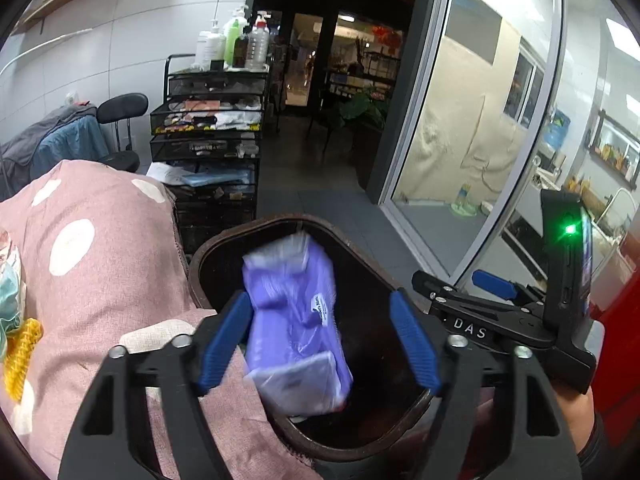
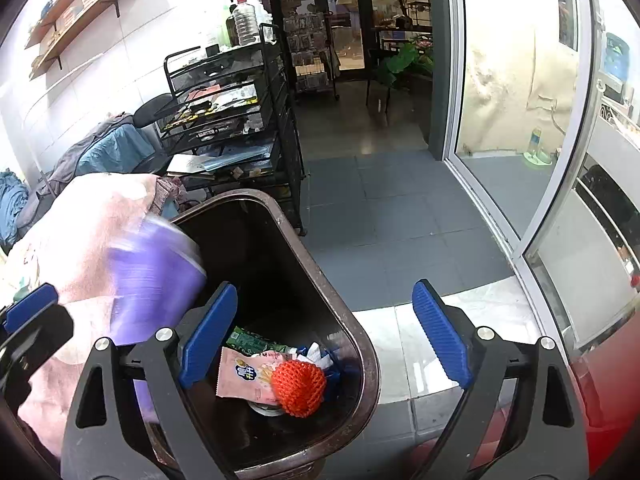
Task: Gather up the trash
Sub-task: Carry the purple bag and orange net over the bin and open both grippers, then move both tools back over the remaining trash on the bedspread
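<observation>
- Above a dark brown trash bin (image 1: 208,256), the left gripper (image 1: 320,340) hangs with its blue-padded fingers (image 1: 222,344) spread wide, clamped on nothing.
- Between those fingers a purple plastic package (image 1: 296,320) shows smeared and blurred over the bin's mouth; it appears to touch neither pad, though the blur makes that hard to judge.
- Seen from the right wrist, the same purple package (image 2: 156,280) sits at the bin's left rim, beside a pink blanket (image 2: 80,232).
- The right gripper (image 2: 324,336) is likewise spread apart and holds nothing, one blue pad (image 2: 208,332) over the bin's opening, the other (image 2: 440,332) over the pale floor outside it.
- At the bottom of the bin (image 2: 360,344) lie a pink snack wrapper (image 2: 240,372), an orange foam fruit net (image 2: 298,384) and a green wrapper (image 2: 248,342), all touching in one heap.
- To the left of the bin, the pink blanket with white dots (image 1: 92,248) lies pressed against the bin's wall.
- Behind the bin stands a black mesh cart (image 1: 208,120) with cluttered drawers, its top crowded with pump bottles (image 1: 236,40).
- A sliding glass door (image 2: 520,120) runs along the right side, over grey floor tiles (image 2: 380,208).
</observation>
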Available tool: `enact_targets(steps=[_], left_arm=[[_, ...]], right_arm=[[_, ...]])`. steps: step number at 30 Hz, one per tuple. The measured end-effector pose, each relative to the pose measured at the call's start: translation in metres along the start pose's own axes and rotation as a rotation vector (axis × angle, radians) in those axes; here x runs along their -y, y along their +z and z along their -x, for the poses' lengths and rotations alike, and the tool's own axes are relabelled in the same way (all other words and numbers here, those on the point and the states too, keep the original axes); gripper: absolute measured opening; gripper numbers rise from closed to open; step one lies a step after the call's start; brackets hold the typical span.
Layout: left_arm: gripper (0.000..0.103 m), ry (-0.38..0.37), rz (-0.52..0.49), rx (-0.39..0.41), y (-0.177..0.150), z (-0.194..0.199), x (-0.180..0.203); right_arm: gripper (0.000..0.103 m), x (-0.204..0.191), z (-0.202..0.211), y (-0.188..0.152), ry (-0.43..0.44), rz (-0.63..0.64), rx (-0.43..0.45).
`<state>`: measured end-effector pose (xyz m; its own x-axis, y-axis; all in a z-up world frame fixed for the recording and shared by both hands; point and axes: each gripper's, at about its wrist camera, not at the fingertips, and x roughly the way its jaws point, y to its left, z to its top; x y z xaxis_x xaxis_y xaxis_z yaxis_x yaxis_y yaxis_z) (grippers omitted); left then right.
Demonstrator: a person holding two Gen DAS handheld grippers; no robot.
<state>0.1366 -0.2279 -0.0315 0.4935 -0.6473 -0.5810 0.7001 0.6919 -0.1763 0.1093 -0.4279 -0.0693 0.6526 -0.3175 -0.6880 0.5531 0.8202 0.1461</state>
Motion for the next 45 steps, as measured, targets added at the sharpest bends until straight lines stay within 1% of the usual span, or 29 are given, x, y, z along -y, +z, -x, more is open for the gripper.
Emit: enact_targets(steps=[1, 3, 5, 8, 16, 19, 21, 25, 28, 31, 35, 45], left_arm=[[0.082, -0.001, 0.0, 0.006, 0.0, 0.001, 0.0], [0.088, -0.001, 0.002, 0.026, 0.001, 0.006, 0.0], [0.09, -0.008, 0.002, 0.042, 0.002, 0.01, 0.0], [0.097, -0.002, -0.005, 0.071, 0.002, 0.018, 0.001], [0.098, 0.002, 0.039, 0.126, -0.001, 0.047, -0.012], [0.098, 0.023, 0.04, 0.155, -0.004, 0.062, -0.017], [0.098, 0.044, 0.032, 0.172, -0.006, 0.072, -0.019], [0.098, 0.129, 0.008, 0.213, -0.013, 0.093, -0.024], [0.098, 0.184, 0.007, 0.229, -0.018, 0.105, -0.033], [0.098, 0.231, 0.022, 0.23, -0.024, 0.115, -0.045], [0.098, 0.275, 0.07, 0.221, -0.033, 0.127, -0.068], [0.098, 0.4, 0.165, 0.178, -0.058, 0.156, -0.126]], right_arm=[[0.09, 0.0, 0.0, 0.0, 0.0, -0.001, 0.001], [0.09, -0.001, -0.001, 0.001, 0.001, -0.003, -0.001], [0.09, -0.002, -0.002, 0.001, 0.004, -0.001, -0.002], [0.091, -0.005, -0.001, 0.0, 0.012, 0.009, 0.0], [0.092, -0.013, 0.002, -0.003, 0.063, 0.033, 0.017], [0.092, -0.019, 0.005, -0.005, 0.09, 0.051, 0.031], [0.092, -0.023, 0.009, -0.006, 0.121, 0.057, 0.042], [0.093, -0.036, 0.018, -0.009, 0.175, 0.085, 0.064], [0.093, -0.049, 0.024, -0.01, 0.208, 0.107, 0.078], [0.095, -0.063, 0.031, -0.012, 0.242, 0.132, 0.085], [0.095, -0.086, 0.037, -0.016, 0.293, 0.175, 0.075], [0.095, -0.162, 0.054, -0.028, 0.444, 0.313, 0.046]])
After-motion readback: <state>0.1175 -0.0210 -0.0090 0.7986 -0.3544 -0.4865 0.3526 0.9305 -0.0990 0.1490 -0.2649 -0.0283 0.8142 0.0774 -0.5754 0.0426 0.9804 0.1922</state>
